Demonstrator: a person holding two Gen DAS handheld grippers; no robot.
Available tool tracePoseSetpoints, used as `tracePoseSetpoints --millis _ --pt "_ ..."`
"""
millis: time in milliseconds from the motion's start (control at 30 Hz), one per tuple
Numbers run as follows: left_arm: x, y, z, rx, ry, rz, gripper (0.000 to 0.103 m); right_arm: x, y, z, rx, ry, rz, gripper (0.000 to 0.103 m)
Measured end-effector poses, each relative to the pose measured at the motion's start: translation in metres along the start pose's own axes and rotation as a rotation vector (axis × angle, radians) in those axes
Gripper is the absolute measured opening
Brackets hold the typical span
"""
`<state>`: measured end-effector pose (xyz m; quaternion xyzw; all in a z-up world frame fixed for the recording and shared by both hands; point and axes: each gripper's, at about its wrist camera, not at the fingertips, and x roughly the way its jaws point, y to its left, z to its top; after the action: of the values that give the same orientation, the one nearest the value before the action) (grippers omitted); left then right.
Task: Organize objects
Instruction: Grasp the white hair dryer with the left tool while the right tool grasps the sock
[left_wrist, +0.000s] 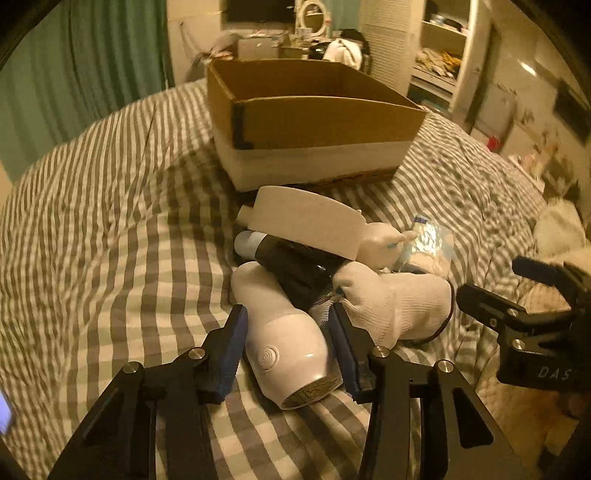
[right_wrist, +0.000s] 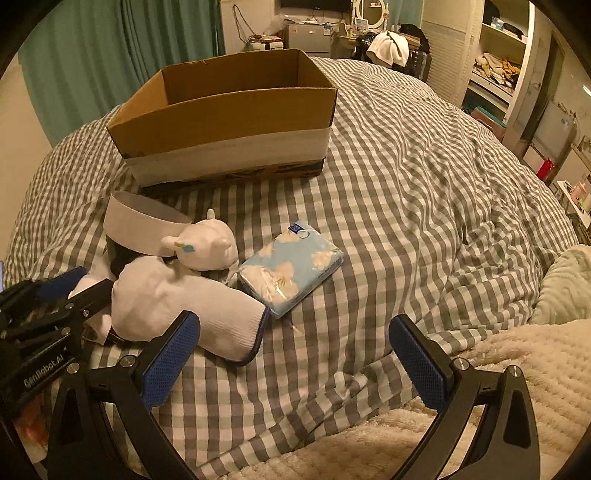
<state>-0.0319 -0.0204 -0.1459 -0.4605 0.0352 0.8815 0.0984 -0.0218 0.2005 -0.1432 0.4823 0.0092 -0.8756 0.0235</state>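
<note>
A pile of objects lies on the checked bed in front of an open cardboard box (left_wrist: 314, 122) (right_wrist: 229, 122). My left gripper (left_wrist: 290, 325) has its jaws around a white hair dryer (left_wrist: 284, 343), pads close to or touching its sides. Next to it lie a white sock (left_wrist: 395, 302) (right_wrist: 184, 299), a black roll with a white paper band (left_wrist: 306, 221) (right_wrist: 140, 225), a white toy animal (left_wrist: 380, 243) (right_wrist: 207, 243) and a blue tissue pack (right_wrist: 291, 266). My right gripper (right_wrist: 295, 354) is open and empty above the bedspread, right of the sock.
A fluffy cream blanket (right_wrist: 498, 369) lies at the bed's near right. Green curtains (right_wrist: 110, 48) hang at the back left. A dresser with a mirror and white shelves (right_wrist: 498, 55) stand beyond the bed.
</note>
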Motion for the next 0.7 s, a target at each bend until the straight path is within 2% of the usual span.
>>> tracePoseSetpoints --millis 133,233,333,467,500,567,667,700 --pt "-0.007 0.009 0.001 -0.038 0.007 -0.024 0.045 0.006 0.008 -0.001 -0.014 0.017 0.036 0.103" --pt "-0.017 0.013 0.004 -0.040 -0.014 -0.009 0.044 0.016 0.018 -0.001 -0.031 0.041 0.077 0.100" --pt "-0.024 0.019 0.006 -0.035 -0.032 0.008 0.044 0.029 0.027 0.000 -0.035 0.076 0.134 0.083" --pt "-0.027 0.025 0.005 -0.051 -0.032 0.020 0.043 0.032 0.037 0.001 -0.040 0.075 0.210 0.040" --pt "-0.029 0.027 0.005 -0.053 -0.035 0.021 0.043 0.029 0.038 0.001 -0.048 0.063 0.191 0.032" --pt "-0.034 0.026 0.004 -0.053 -0.044 0.028 0.043 0.020 0.040 0.002 -0.060 0.027 0.162 0.023" --pt "-0.044 0.026 0.004 -0.049 -0.062 0.027 0.043 -0.001 0.042 0.005 -0.061 -0.040 0.158 0.018" --pt "-0.046 0.026 0.005 -0.048 -0.066 0.026 0.043 -0.007 0.044 0.006 -0.067 -0.062 0.145 0.008"
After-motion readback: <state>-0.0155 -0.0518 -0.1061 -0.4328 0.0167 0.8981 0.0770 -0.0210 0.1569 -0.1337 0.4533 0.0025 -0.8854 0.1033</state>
